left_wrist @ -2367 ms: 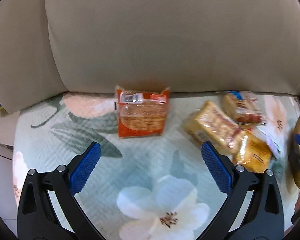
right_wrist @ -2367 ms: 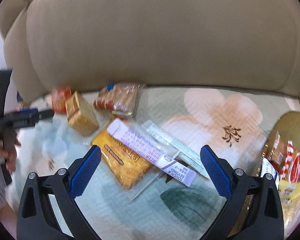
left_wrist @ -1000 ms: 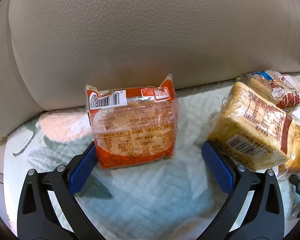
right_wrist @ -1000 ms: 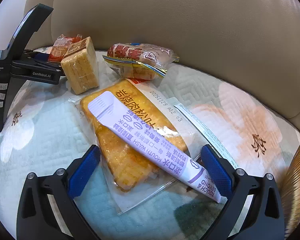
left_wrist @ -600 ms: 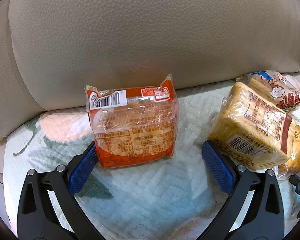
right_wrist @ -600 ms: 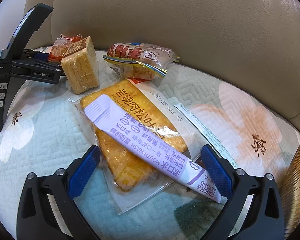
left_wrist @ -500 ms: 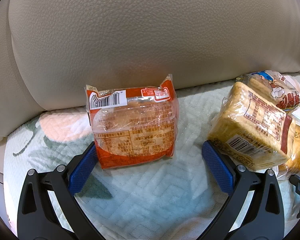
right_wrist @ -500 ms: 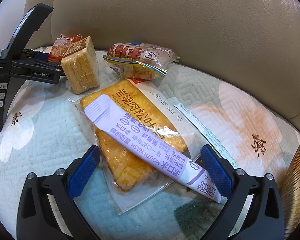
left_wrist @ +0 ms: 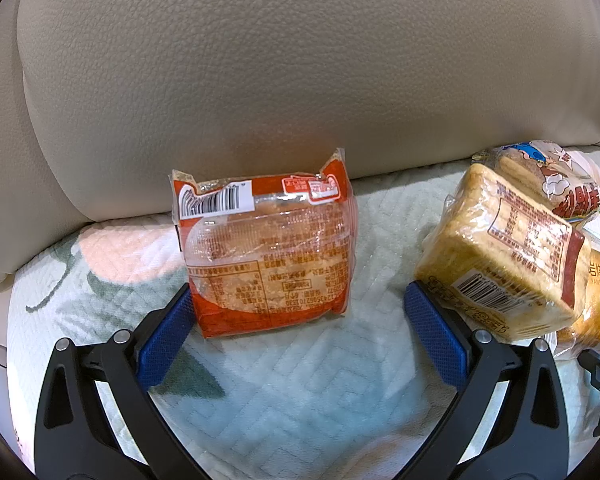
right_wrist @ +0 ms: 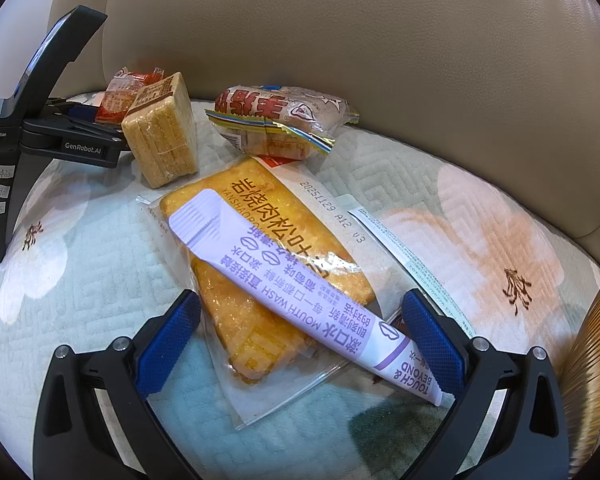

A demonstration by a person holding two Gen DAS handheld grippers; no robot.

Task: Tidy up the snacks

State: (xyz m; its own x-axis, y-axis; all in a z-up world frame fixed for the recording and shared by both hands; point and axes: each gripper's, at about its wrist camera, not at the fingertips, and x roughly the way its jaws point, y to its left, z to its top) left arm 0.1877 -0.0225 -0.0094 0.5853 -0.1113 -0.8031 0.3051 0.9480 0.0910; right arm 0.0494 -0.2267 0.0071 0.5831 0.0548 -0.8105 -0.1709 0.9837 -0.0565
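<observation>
Beige leather sofa backrest [left_wrist: 300, 80] fills the back of both views, and under it lies the quilted floral seat cover [left_wrist: 300, 380] carrying every snack. Over on the far right of the right wrist view, a gold tin rim [right_wrist: 588, 360] edges in, well apart from the pile. Left gripper [left_wrist: 300, 322] sits low on the cover, jaws spread wide; its left pad is right at the lower corner of the orange-red cake packet [left_wrist: 268, 256], which leans against the backrest, nothing clamped. The wrapped toast loaf [left_wrist: 500, 260] lies just beside the other pad, tilted, with a red-lettered bread bag [left_wrist: 556, 184] behind it. Right gripper [right_wrist: 300, 330] is also wide open, straddling the yellow pork-floss bread pack [right_wrist: 260, 272]. Across that pack lies the purple mouthwash sachet [right_wrist: 300, 292], its lower end close to the right pad. A clear printed sachet [right_wrist: 400, 256] lies just beside the pack.
</observation>
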